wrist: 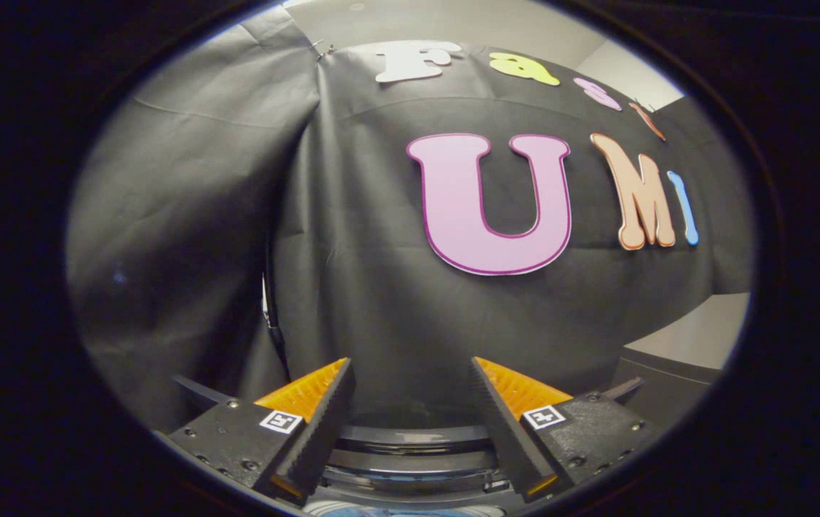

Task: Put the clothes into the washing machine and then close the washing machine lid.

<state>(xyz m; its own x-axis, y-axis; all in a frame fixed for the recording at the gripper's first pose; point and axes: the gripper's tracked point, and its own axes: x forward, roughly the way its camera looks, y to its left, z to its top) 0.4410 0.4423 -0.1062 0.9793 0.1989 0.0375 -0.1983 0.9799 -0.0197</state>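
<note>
Fingers (410,402) apart, empty | washing machine (413,438) rim below | booth wall (352,273) beyond

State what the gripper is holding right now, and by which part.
Nothing is held. The gripper is open, its fingers spread apart with only air between them, raised in front of the black cloth wall, above the washing machine's curved rim.

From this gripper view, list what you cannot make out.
- Washing machine: only a curved rim band between the open, empty jaws of the gripper; the rest is cut off below.
- Lid: open or shut, cannot tell.
- Clothes: a blurred blue patch at the bottom; cloth or not, unclear.
</note>
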